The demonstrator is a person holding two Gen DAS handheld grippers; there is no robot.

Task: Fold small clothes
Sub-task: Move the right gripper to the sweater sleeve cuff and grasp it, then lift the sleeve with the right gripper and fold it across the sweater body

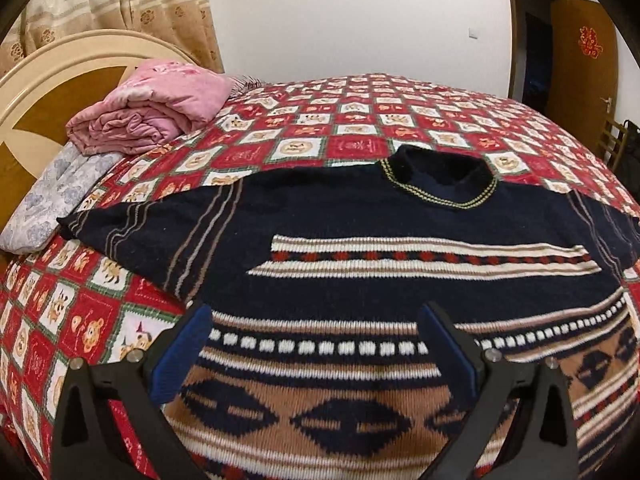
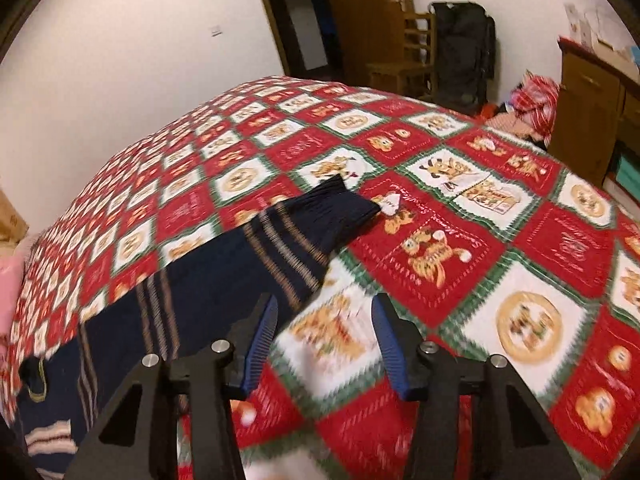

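Patterned navy sweater (image 1: 360, 240) flat on checked bedspread (image 2: 460, 220), left gripper (image 1: 316, 316) spread wide above hem, right gripper (image 2: 324, 312) parted, empty, beside sleeve (image 2: 280, 240)

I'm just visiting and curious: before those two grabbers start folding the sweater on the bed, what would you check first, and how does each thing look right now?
1. Sweater lies flat, front up: ok.
2. Both sleeves spread outward; right sleeve lies straight on the bedspread: ok.
3. Left gripper open over the lower body, holding nothing: ok.
4. Right gripper open, nothing between its pads: ok.
5. Right view steady enough to aim: not ok, blurred.
6. Bottom hem lies even: cannot tell.
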